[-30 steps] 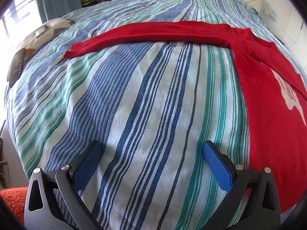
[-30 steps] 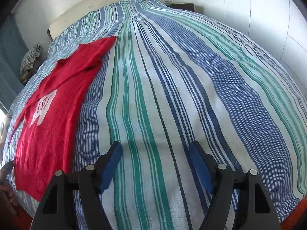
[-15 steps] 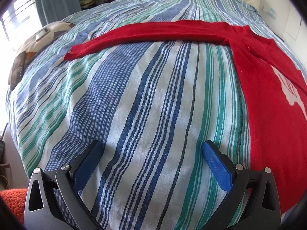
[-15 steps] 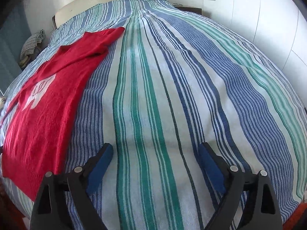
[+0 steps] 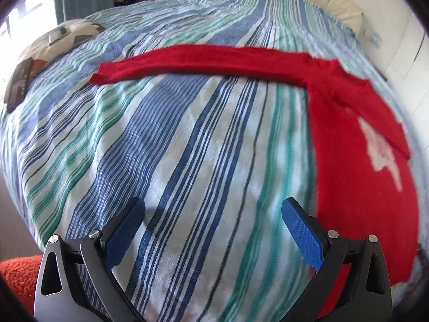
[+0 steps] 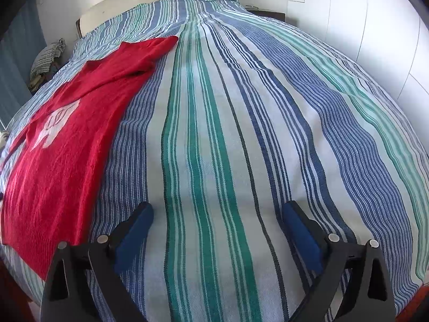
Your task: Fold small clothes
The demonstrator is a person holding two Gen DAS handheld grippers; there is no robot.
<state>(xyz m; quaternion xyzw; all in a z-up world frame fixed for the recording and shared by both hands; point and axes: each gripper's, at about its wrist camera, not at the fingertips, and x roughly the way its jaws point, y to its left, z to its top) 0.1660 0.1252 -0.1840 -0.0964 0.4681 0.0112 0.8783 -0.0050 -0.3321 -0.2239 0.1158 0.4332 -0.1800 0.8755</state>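
Red sweater (image 5: pixel 356 177) flat on striped bedspread (image 6: pixel 214 134), one sleeve (image 5: pixel 203 61) outstretched; left gripper (image 5: pixel 213 214) spread and empty, right gripper (image 6: pixel 218 217) opening, nothing between; risk: bedspread pinched with the knit, dragging both.

Sweater (image 5: pixel 356 161) flat on bedspread (image 5: pixel 187 161), sleeve (image 5: pixel 203 61) outstretched sideways.

Bright daylight, fisheye edges, slight blur
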